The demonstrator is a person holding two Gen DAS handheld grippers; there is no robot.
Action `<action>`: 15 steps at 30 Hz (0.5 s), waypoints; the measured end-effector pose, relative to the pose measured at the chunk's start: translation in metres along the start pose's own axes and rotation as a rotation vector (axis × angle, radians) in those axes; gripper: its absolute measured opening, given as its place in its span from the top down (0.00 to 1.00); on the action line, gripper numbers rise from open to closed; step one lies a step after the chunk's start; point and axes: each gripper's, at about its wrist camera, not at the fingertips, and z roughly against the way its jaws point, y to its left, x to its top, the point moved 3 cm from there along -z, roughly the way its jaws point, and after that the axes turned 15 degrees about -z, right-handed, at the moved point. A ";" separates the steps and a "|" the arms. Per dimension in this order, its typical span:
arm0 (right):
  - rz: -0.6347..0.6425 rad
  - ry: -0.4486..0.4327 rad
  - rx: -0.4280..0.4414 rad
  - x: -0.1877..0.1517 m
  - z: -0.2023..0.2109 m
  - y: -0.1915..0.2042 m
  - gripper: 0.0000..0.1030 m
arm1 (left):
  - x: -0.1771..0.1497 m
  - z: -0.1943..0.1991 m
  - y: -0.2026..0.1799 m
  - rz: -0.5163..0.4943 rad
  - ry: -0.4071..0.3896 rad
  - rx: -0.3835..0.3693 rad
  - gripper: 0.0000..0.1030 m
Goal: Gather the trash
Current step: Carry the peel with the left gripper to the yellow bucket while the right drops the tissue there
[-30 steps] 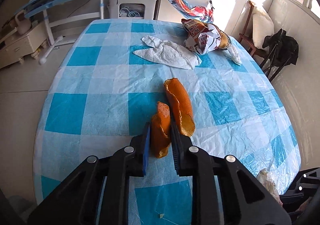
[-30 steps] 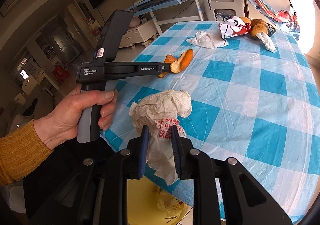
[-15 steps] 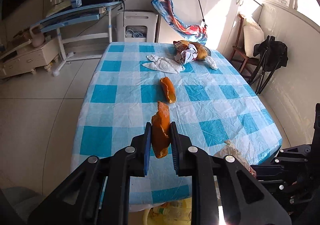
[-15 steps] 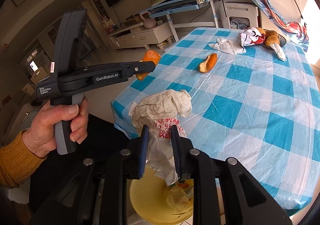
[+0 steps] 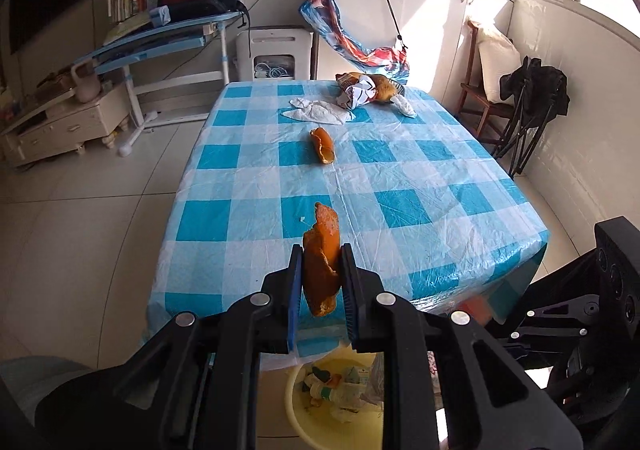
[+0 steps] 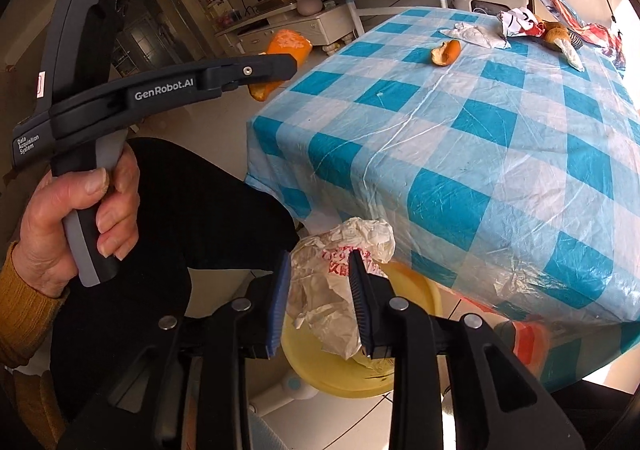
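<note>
My left gripper (image 5: 320, 250) is shut on a curled orange peel (image 5: 326, 221), held in the air off the near edge of the blue-checked table (image 5: 420, 205). From the right wrist view the same peel (image 6: 286, 43) sticks out past the left gripper (image 6: 280, 67). My right gripper (image 6: 318, 262) hangs over a yellow bin (image 6: 418, 290); its jaws are opening. A crumpled white wrapper with red print (image 6: 328, 290) sags loose between them, lower than the fingertips. A second peel (image 5: 322, 145) lies on the table.
At the table's far end lie a white tissue (image 5: 316, 111), a crumpled snack bag (image 5: 358, 91) and more scraps. The yellow bin (image 5: 298, 414) holds several pieces of trash on the floor below the table's near edge. A person's hand (image 6: 80, 217) grips the left handle.
Both grippers have drawn back off the table to above the bin. The right jaws have widened and the wrapper has slid down between them. The left still holds its peel.
</note>
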 end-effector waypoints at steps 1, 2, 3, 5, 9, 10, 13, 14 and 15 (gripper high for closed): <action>-0.002 -0.001 -0.003 -0.001 0.000 0.000 0.69 | -0.002 0.001 -0.003 0.000 0.002 -0.004 0.83; -0.007 -0.007 -0.009 -0.001 0.001 -0.002 0.67 | -0.003 0.002 -0.005 -0.001 0.004 -0.009 0.83; -0.016 -0.017 -0.014 0.000 0.003 -0.003 0.64 | -0.005 0.003 -0.008 -0.002 0.006 -0.012 0.83; -0.046 -0.046 -0.018 0.002 0.009 -0.009 0.59 | -0.009 0.005 -0.013 -0.005 0.011 -0.020 0.83; -0.129 -0.116 0.005 0.011 0.023 -0.023 0.57 | -0.019 0.005 -0.024 -0.017 0.026 -0.035 0.83; -0.147 -0.134 0.007 0.012 0.026 -0.026 0.56 | -0.022 0.005 -0.027 -0.018 0.033 -0.042 0.83; -0.199 -0.192 0.004 0.017 0.035 -0.035 0.49 | -0.031 -0.002 -0.037 -0.029 0.070 -0.071 0.83; -0.215 -0.207 0.006 0.018 0.038 -0.038 0.49 | -0.036 -0.005 -0.041 -0.033 0.092 -0.087 0.79; -0.231 -0.222 0.008 0.019 0.041 -0.040 0.49 | -0.040 -0.010 -0.045 -0.038 0.118 -0.110 0.74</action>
